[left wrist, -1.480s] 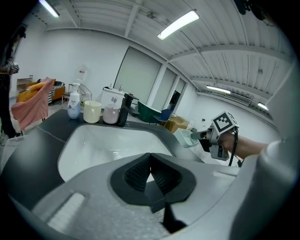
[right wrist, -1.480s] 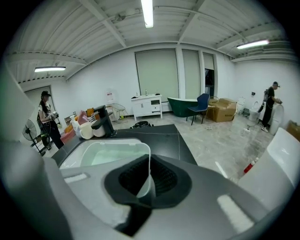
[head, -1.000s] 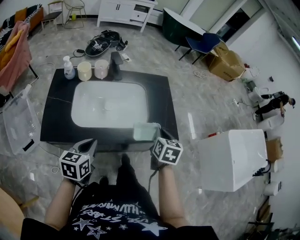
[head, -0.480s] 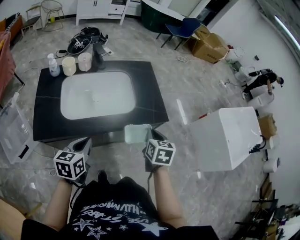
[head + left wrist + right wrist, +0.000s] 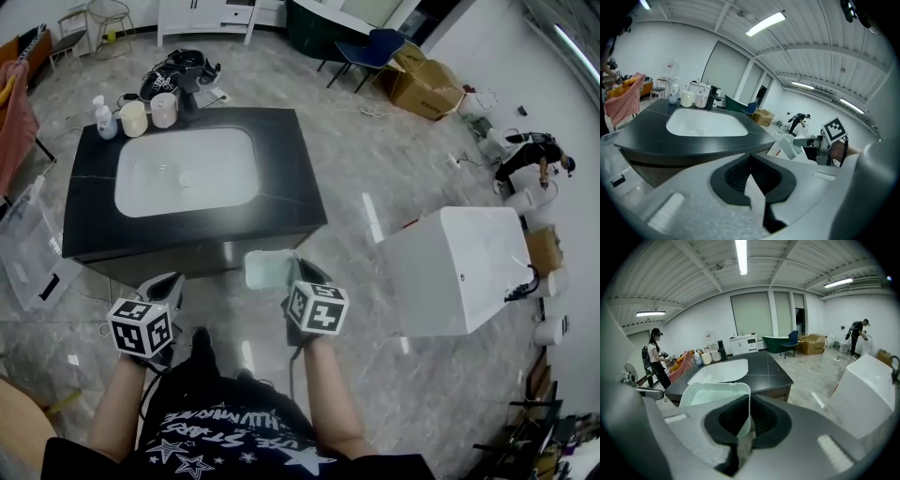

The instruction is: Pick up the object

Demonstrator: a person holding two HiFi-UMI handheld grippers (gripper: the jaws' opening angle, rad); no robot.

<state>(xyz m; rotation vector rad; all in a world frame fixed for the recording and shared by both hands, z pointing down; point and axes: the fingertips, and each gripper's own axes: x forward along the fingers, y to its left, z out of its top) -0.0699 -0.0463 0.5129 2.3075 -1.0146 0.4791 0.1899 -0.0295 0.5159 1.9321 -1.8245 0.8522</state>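
Note:
A pale green, open-topped plastic tub [image 5: 266,270] hangs in the air just in front of the black sink counter [image 5: 286,173]. My right gripper [image 5: 294,278] is shut on the tub's right wall. In the right gripper view that thin wall [image 5: 746,405] runs down between the closed jaws of my right gripper [image 5: 744,427]. My left gripper [image 5: 170,287] is held low at the left, over the floor, with nothing in it. Its jaws meet in the left gripper view [image 5: 754,194]. That view also has the tub [image 5: 789,146] at the right.
The counter holds a white basin [image 5: 184,172], with a pump bottle [image 5: 102,116] and two cups [image 5: 148,113] at its far corner. A big white box [image 5: 459,267] stands at the right, a clear plastic bin [image 5: 22,246] at the left. A person [image 5: 527,155] works at the far right.
Both grippers and the tub have drawn back from the counter's front edge. The tub, which was over that edge, now hangs over the floor.

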